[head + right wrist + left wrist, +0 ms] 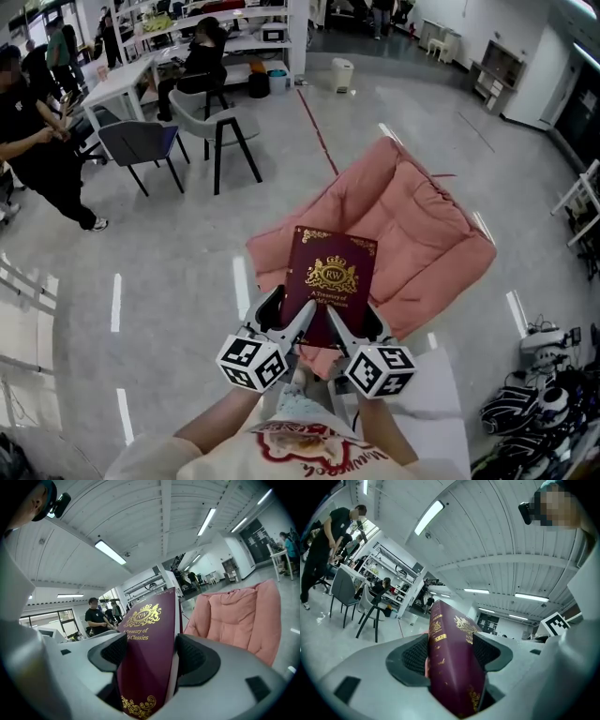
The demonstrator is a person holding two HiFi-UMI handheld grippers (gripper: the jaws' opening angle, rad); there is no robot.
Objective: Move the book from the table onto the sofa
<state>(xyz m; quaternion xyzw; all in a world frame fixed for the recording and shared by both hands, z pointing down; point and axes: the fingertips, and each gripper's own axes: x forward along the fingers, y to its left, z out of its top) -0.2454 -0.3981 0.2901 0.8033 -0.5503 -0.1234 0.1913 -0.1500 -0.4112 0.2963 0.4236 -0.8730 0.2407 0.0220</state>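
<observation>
Both fingers clamped on one maroon book: left gripper at the lower left corner, right gripper at the lower right. Held up off any surface by that near edge alone, cover upward, gold crest and title turned to the head view. Seen against the near corner of a pink sofa, which sits on a grey floor. Cannot tell from above whether the book's far edge touches the cushion.

From the left gripper view, closed tight on the book. Black ribbed fingers pressed against either face, the spine with its gilt bands turned toward the lens. Nothing but the volume between them.

From the right gripper view, gripping likewise — fingers touching front cover and back, with a white strip of page edge along the right side of the book. Gold lettering partly readable: "Treasury of" and "Classics". Just beyond, to the right, the padded back of the sofa.

Close under the right gripper, a pale flat surface that may be the tabletop. Farther off, across the floor: two grey chairs, white desks and a person in black at the left edge.
</observation>
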